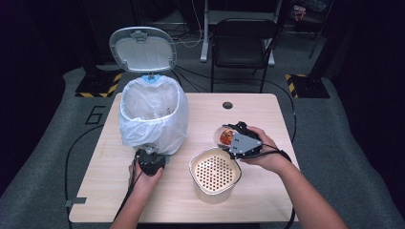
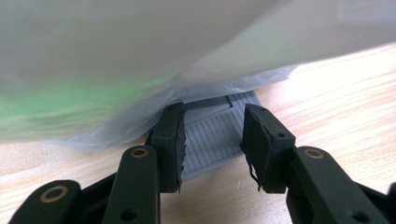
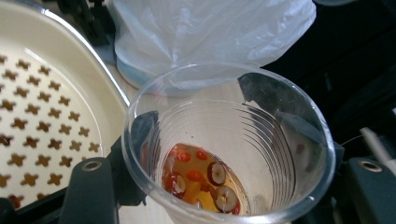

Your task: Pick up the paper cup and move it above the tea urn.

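Cup [image 3: 229, 154] of tea leftovers, held in the right claw [image 1: 237, 139], should tip slowly over the strainer [image 1: 214, 171], probably, while the left claw [image 2: 212, 144] waits half-open at the bin pedal [image 2: 212, 135].

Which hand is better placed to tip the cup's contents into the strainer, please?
Right: its tongs already clasp the clear cup of tea and fruit beside the perforated strainer. The left tongs sit open at the bin's pedal.

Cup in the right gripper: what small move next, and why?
Probably swing the cup over the perforated strainer and start tipping. The right gripper holds it upright beside the strainer, with liquid and fruit pieces still inside.
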Demonstrator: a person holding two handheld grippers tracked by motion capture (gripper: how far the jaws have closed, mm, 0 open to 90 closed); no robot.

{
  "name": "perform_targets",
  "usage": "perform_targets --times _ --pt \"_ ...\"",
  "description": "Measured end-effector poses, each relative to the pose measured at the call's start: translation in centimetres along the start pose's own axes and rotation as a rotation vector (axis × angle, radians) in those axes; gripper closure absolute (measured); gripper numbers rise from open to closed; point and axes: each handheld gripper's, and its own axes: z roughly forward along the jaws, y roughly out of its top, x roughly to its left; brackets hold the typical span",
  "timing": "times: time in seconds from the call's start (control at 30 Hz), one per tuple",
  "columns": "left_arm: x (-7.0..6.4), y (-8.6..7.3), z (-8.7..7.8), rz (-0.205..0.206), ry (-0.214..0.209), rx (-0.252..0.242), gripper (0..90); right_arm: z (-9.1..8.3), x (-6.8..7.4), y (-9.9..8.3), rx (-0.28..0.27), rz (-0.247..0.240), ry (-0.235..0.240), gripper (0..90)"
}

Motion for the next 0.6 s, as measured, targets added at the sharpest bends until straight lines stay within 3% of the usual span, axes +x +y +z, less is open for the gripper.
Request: perform_targets --times 0.07,0.1,0.13,0.17,0.2,0.23,0.27,0.33,0.4,0.47,0.57,0.6 --pt "0.0 0.0 0.0 0.0 0.0 -0.001 59.0 -0.2 0.5 0.3 0.006 -0.067 -0.028 33.0" --pt "0.0 0.0 0.0 0.0 0.0 0.0 59.0 -0.3 1.1 0.6 0.021 -0.142 -0.049 33.1" --pt "0.0 0.0 0.0 0.0 0.0 -0.001 59.0 -0.3 1.1 0.6 0.021 -0.142 -0.049 33.1" --pt "0.0 0.0 0.0 0.0 0.0 0.0 59.0 -0.3 1.4 0.7 0.038 -0.185 -0.061 33.2" --pt "0.0 0.0 0.0 -0.001 0.0 -0.001 59.0 -0.3 1.9 0.9 0.061 -0.265 -0.074 33.3" --pt "0.0 0.0 0.0 -0.001 0.0 -0.001 59.0 -0.3 1.9 0.9 0.061 -0.265 -0.074 33.3" --pt "0.0 0.0 0.0 -0.001 0.0 -0.002 58.9 -0.3 2.4 1.1 0.073 -0.319 -0.08 33.3" --pt "0.0 0.0 0.0 -0.001 0.0 -0.002 59.0 -0.2 2.5 1.2 0.081 -0.341 -0.086 33.4" --pt "0.0 0.0 0.0 -0.002 0.001 -0.001 58.9 -0.1 3.2 1.4 0.109 -0.423 -0.097 33.4" --pt "0.0 0.0 0.0 -0.002 0.001 -0.003 58.9 0.0 3.3 1.5 0.109 -0.447 -0.108 33.4" --pt "0.0 0.0 0.0 -0.001 0.0 -0.001 59.0 0.1 3.9 1.7 0.13 -0.563 -0.137 33.4" --pt "0.1 0.0 0.0 0.017 0.004 -0.002 59.0 0.1 3.9 1.7 0.13 -0.563 -0.137 33.4"
